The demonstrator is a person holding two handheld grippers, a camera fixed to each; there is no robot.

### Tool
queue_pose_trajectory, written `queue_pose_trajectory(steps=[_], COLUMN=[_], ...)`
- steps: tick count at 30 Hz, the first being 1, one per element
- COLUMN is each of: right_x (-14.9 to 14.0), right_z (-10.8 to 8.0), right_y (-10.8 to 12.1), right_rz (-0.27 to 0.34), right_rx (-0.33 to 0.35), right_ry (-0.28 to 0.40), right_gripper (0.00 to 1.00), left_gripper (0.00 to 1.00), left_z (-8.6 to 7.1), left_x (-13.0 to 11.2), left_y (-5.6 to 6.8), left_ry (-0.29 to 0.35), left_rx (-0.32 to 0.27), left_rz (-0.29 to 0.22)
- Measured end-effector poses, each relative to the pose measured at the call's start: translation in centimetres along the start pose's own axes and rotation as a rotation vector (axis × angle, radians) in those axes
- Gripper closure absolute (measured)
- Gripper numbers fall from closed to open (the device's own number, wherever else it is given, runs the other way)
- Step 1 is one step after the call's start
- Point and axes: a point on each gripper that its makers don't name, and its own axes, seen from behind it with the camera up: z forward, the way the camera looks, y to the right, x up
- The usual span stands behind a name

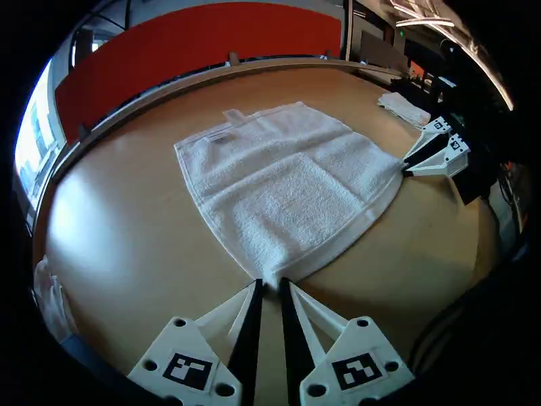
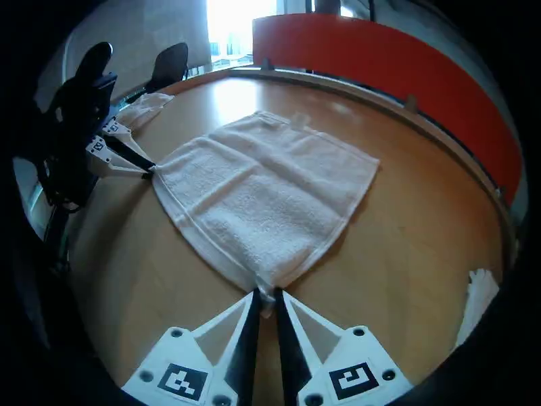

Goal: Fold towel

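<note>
While towel (image 1: 291, 183) lies flat, left gripper (image 1: 270, 287), right gripper (image 2: 267, 294) jaws clamp corners.

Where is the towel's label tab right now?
In the left gripper view, the label tab sticks out from the far edge of the towel, toward the red partition.

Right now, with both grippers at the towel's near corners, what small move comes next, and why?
Probably lift both corners slightly, together. The left gripper and right gripper each appear to pinch a corner of the towel, which lies flat and unfolded on the table; raising them starts carrying that edge toward the far one.
</note>
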Motion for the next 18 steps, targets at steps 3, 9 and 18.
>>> queue_pose_trajectory(steps=[3, 9, 18], right_x=[0.2, 1.0, 3.4], right_z=[-0.1, -0.6, -2.1], right_y=[0.1, 0.4, 0.8], right_rz=[0.003, -0.006, 0.001], right_rx=[-0.003, -0.014, -0.029], right_ry=[0.004, 0.016, 0.052], right_gripper=[0.85, 0.85, 0.85], left_gripper=[0.81, 0.82, 0.82], left_z=[-0.1, -0.5, -2.2], left_x=[0.1, 0.7, 2.6], left_y=[0.0, 0.2, 0.0], left_ry=[-0.003, 0.002, 0.018], left_rx=[-0.006, -0.013, -0.008], left_rz=[-0.021, -0.037, -0.067])
